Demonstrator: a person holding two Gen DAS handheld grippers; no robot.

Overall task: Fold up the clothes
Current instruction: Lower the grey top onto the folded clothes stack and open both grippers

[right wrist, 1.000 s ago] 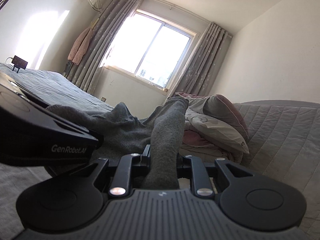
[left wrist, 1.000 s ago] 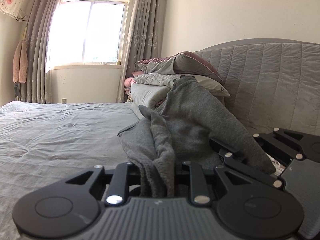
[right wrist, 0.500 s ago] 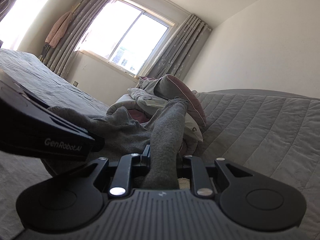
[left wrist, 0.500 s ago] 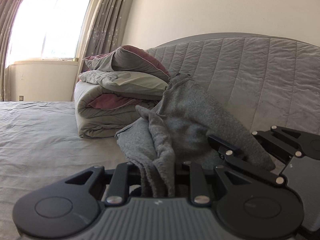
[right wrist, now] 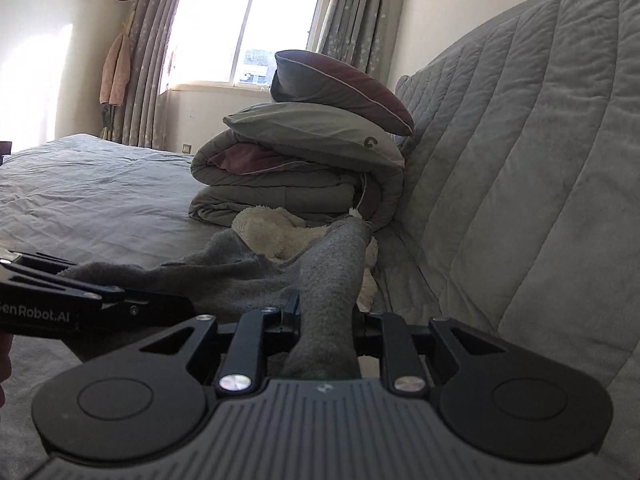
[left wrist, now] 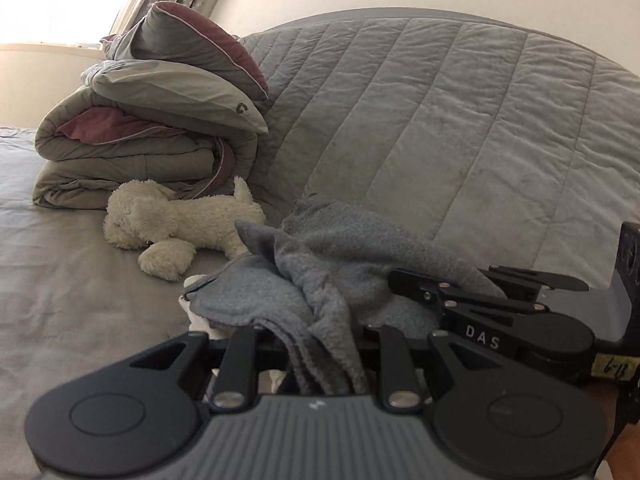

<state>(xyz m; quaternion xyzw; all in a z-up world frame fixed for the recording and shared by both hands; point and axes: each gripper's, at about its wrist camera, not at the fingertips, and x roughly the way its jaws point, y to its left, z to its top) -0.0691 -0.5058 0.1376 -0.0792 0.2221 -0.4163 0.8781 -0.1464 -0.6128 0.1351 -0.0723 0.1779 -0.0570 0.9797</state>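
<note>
A grey fleece garment (left wrist: 340,264) hangs bunched between my two grippers above the bed. My left gripper (left wrist: 324,344) is shut on a fold of it; the cloth fills the gap between its jaws. In the right wrist view the same grey garment (right wrist: 240,272) stretches leftward, and my right gripper (right wrist: 326,320) is shut on a thick roll of it. The right gripper (left wrist: 416,284) shows at the right of the left wrist view, close beside the left one. The left gripper (right wrist: 176,308) lies at the left edge of the right wrist view. The fingertips of both are buried in cloth.
A quilted grey headboard (left wrist: 460,128) rises just ahead. Folded duvets and pillows (left wrist: 160,120) are stacked on the grey bed sheet (left wrist: 60,264) against it, with a cream plush toy (left wrist: 180,224) lying in front. A window (right wrist: 244,28) and curtains stand at the far end.
Both grippers have swung sideways with the garment, from facing the window to facing the headboard. The plush toy has come into view and the bedding stack is nearer. Both grips are unchanged.
</note>
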